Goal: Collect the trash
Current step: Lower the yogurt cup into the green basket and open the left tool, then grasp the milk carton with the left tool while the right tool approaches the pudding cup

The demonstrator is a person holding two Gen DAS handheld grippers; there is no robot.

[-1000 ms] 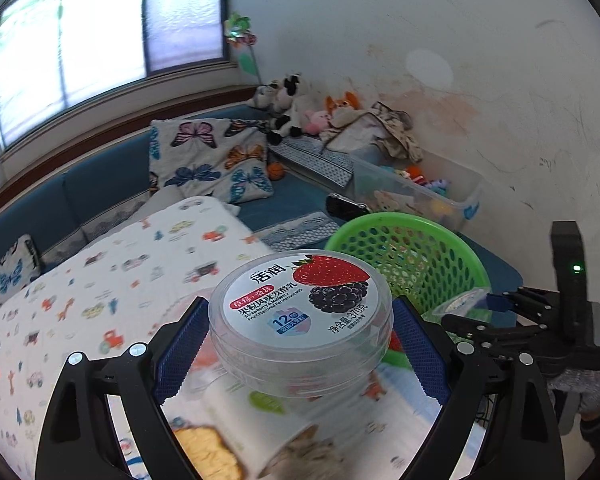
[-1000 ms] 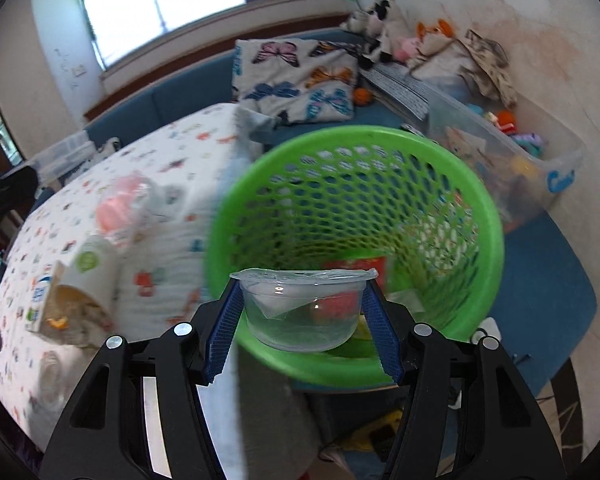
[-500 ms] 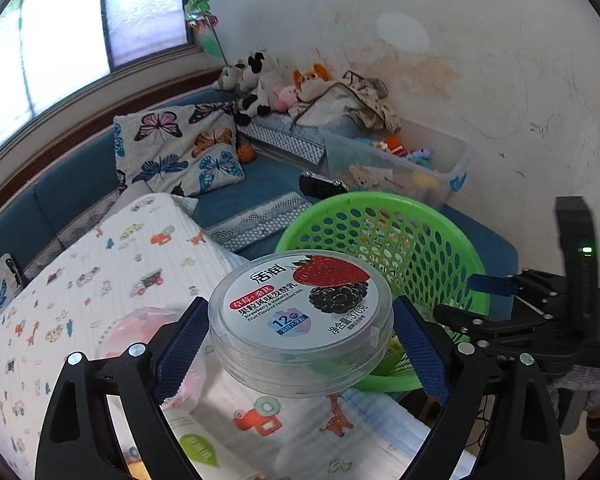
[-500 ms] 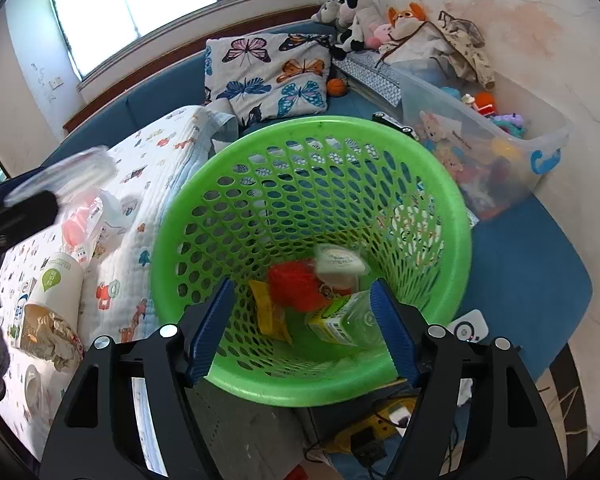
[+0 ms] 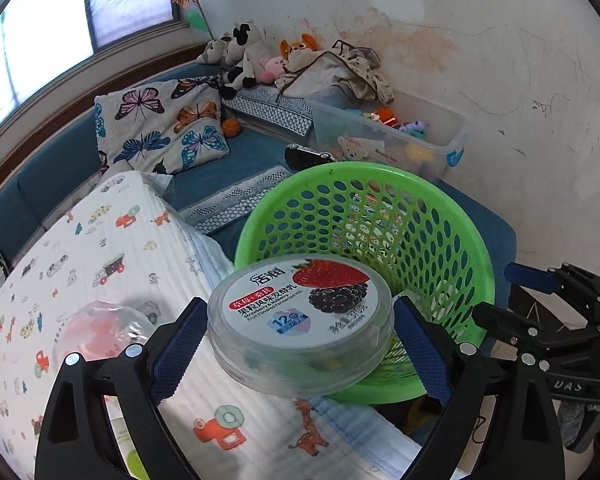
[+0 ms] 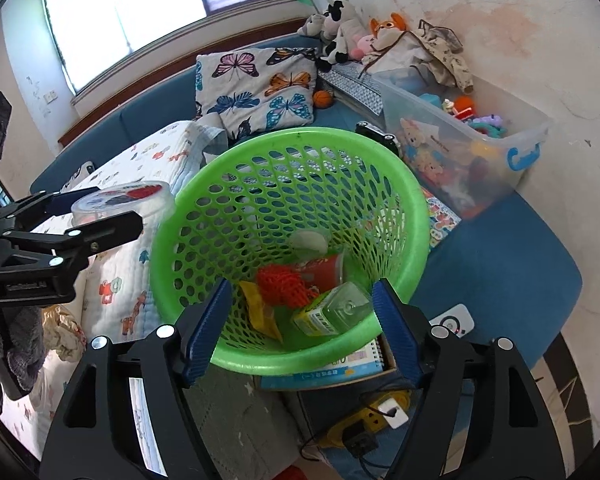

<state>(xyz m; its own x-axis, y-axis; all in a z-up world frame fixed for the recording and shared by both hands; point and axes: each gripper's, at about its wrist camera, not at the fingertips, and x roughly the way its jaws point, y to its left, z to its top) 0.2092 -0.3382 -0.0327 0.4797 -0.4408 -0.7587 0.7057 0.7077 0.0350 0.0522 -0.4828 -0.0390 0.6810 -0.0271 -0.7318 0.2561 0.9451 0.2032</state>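
Cartoon-printed bedding and a blue couch surround the green basket (image 6: 414, 216). Left gripper (image 5: 298, 346) has its fingers (image 5: 176, 346) clamped on a clear round yogurt tub (image 5: 300, 320), its strawberry-and-blackberry lid facing up, at the basket's near rim. Right gripper (image 6: 300, 322) fingers (image 6: 396, 332) are spread wide and empty over the basket, above a green-labelled bottle (image 6: 332, 310), red netting (image 6: 282, 284) and yellow wrapper (image 6: 258, 310).

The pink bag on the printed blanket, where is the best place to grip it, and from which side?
Likely the puffed top of the pink bag, coming down from above. It lies loose and crumpled on the blanket, so the raised folds give the fingers something to pinch; its edges look flat against the cloth. Its exact shape is blurred.
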